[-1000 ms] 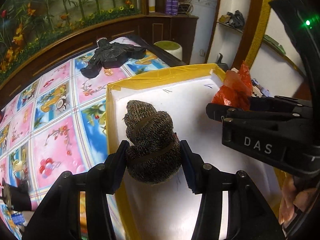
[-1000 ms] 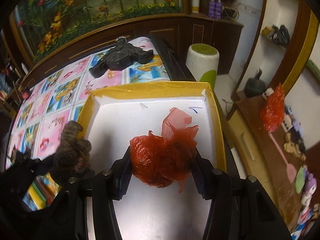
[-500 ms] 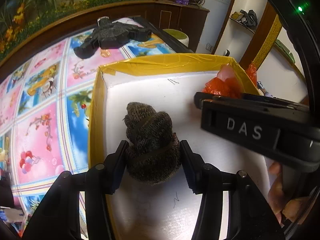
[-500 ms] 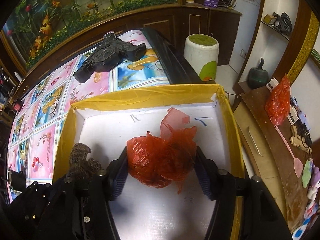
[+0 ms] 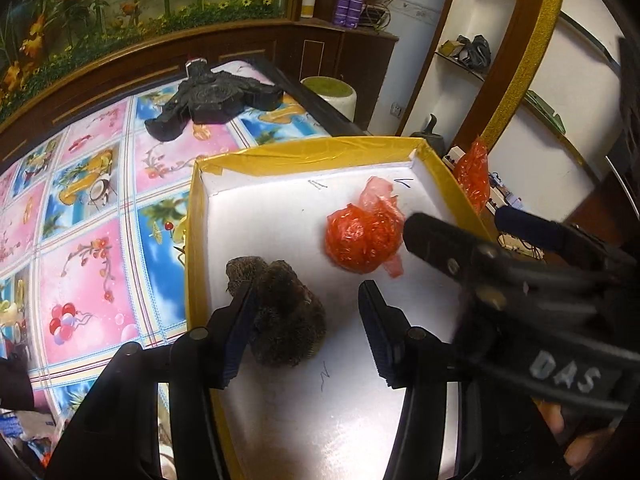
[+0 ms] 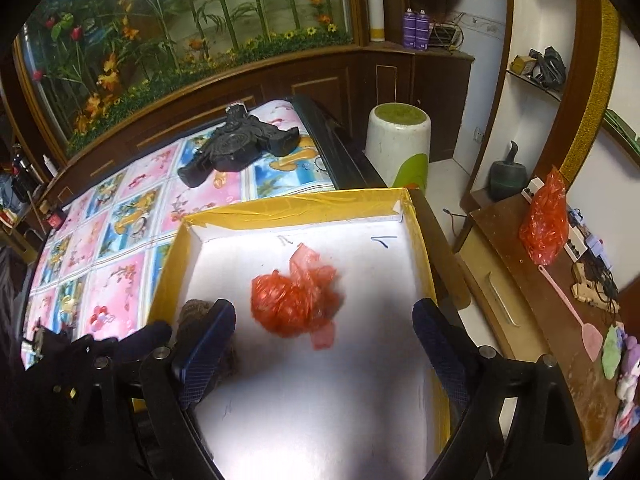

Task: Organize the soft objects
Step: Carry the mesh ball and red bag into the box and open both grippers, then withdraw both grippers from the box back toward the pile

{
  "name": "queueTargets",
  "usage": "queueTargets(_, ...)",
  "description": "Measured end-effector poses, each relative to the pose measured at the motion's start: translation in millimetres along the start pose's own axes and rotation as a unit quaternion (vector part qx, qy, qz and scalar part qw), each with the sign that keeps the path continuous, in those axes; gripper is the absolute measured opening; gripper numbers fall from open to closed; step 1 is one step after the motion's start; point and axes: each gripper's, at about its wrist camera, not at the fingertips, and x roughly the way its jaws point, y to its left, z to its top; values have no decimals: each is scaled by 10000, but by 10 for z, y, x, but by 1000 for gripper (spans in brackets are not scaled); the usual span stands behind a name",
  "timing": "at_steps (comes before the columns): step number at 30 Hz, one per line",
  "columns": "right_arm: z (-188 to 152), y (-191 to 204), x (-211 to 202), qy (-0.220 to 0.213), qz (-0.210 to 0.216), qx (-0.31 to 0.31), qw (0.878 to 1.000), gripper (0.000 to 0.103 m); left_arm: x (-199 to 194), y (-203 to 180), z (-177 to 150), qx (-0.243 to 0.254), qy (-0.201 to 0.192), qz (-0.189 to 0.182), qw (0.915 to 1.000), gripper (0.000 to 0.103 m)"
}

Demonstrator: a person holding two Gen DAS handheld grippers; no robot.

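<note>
A brown knitted bundle (image 5: 280,312) lies on the white floor of a yellow-rimmed box (image 5: 304,156). My left gripper (image 5: 306,288) straddles it. The bundle leans on the left finger, and a clear gap separates it from the right pad. A crumpled red plastic bag (image 6: 296,300) rests mid-box, slightly blurred. My right gripper (image 6: 322,308) hangs over it with jaws opening wide, neither pad touching the bag. In the left wrist view the red bag (image 5: 364,236) lies just left of the right gripper (image 5: 460,220). The knitted bundle (image 6: 196,312) peeks out behind the right gripper's left finger.
The box (image 6: 288,208) sits on a flowered tablecloth (image 5: 88,240) with a black gadget (image 6: 240,144) at its far end. A white-and-green stool (image 6: 400,140) stands beyond the table. A wooden side table (image 6: 520,300) to the right holds another red bag (image 6: 546,220) and a pink swatter (image 6: 588,332).
The right jaws have spread and the red bag has dropped from them onto the box floor. The knitted bundle, squeezed between the left pads before, now lies lower with a gap beside it.
</note>
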Motion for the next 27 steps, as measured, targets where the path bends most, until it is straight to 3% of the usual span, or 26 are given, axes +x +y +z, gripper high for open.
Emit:
queueTargets(7,-438,-18,-629,-489,176,145,9985,93,-449,-1,-224,180,-526,183,9983,51)
queueTargets(15,-1111,141,-1184,-980,674,131,9928,93,-1078,114,-767,459,-1178,409,9911,51)
queueTargets(22,-1595,426,-1372,-987,1292,-171,9865,94,-1474,520,-1359,434,-1239,261,9910,51)
queueTargets(27,-1799,635,-1319,-931,1474,-356,9840,97,-1629,1104,-1854,-35,-987,106,9951,51)
